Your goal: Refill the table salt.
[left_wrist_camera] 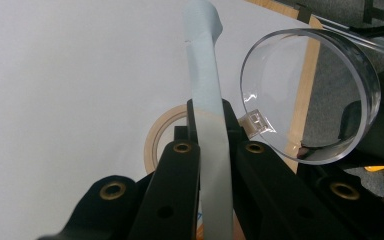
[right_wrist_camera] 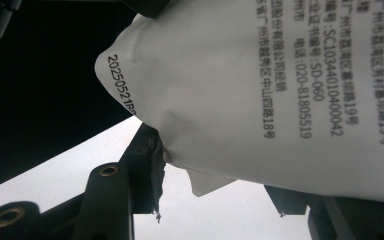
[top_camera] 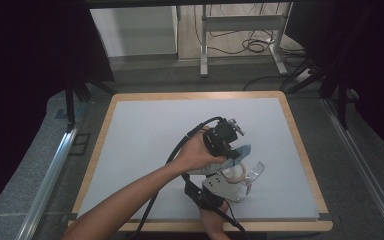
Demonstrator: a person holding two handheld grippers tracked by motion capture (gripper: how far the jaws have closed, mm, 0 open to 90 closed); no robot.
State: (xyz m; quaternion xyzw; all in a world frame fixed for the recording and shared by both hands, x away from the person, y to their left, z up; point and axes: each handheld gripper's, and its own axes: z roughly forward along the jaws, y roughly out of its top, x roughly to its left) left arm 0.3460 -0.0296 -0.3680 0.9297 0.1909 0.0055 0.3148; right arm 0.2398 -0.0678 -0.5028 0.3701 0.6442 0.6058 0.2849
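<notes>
Black left gripper [left_wrist_camera: 211, 145] fingers clamp pale blue strip [left_wrist_camera: 203, 70], long axis running away up-frame; clear cup [left_wrist_camera: 310, 95] just beside. Right gripper [right_wrist_camera: 210, 165] fingers pinch white pouch [right_wrist_camera: 280, 90].

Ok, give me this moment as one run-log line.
left gripper: shut on blue strip | right gripper: shut on white printed pouch | tape roll: flat on mat | clear lid: beside strip

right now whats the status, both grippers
Left gripper shut on pale blue strip. Right gripper shut on white printed bag. Clear lid and tape roll close by.
</notes>
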